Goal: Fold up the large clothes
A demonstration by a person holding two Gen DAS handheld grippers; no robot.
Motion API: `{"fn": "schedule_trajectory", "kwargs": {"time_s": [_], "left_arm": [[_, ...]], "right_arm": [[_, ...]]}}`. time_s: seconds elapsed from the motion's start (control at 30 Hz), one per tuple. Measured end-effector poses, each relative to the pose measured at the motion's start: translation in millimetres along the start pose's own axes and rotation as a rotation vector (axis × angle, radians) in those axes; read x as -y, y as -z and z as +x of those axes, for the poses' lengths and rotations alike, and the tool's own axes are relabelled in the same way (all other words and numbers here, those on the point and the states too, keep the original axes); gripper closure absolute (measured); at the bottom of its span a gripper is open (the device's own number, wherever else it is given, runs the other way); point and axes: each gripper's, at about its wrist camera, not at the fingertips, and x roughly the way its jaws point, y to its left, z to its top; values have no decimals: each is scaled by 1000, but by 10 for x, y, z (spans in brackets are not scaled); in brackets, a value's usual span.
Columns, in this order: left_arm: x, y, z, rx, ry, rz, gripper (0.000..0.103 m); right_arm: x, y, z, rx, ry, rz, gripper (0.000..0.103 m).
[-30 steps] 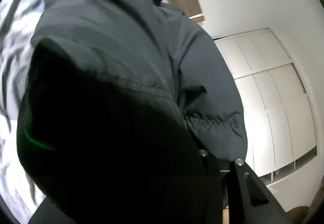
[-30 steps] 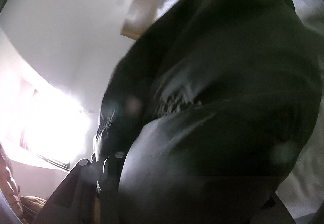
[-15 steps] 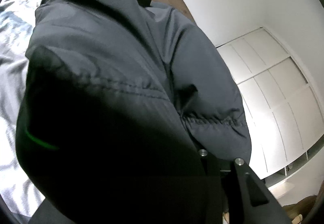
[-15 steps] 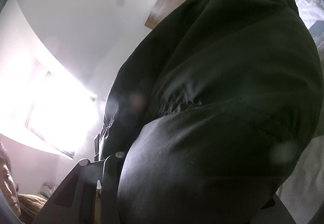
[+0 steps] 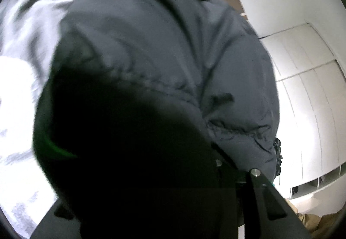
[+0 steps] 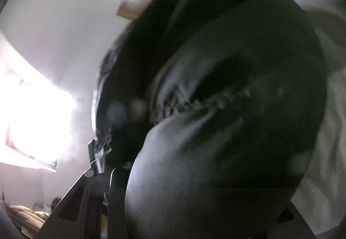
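A large dark grey padded jacket (image 5: 168,48) fills the left wrist view and hangs from my left gripper (image 5: 235,174), which is shut on its gathered hem. The same jacket (image 6: 237,92) fills the right wrist view, held up by my right gripper (image 6: 108,172), which is shut on the fabric edge. In each view one finger is hidden under the draped cloth. The jacket is lifted above the bed.
A bed with a grey and white patterned cover (image 5: 26,48) lies below at the left; it also shows in the right wrist view (image 6: 320,174). A wooden headboard (image 6: 134,3), white wardrobe doors (image 5: 307,98) and a bright window (image 6: 32,122) surround it.
Both grippers keep hold of the jacket and are moving; the views are blurred and the bed cover and headboard have shifted in the frames.
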Motion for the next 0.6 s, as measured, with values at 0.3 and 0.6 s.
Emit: {"fn": "schedule_trajectory", "kwargs": {"time_s": [0.3,0.6], "left_arm": [[-253,-121,-231,-5,11,-47,52],[-345,-243,-752,51,-28,-106,49]], "right_arm": [[-144,178,131,41,236,42,12],[-534,281,114,107,360,63,1]]}}
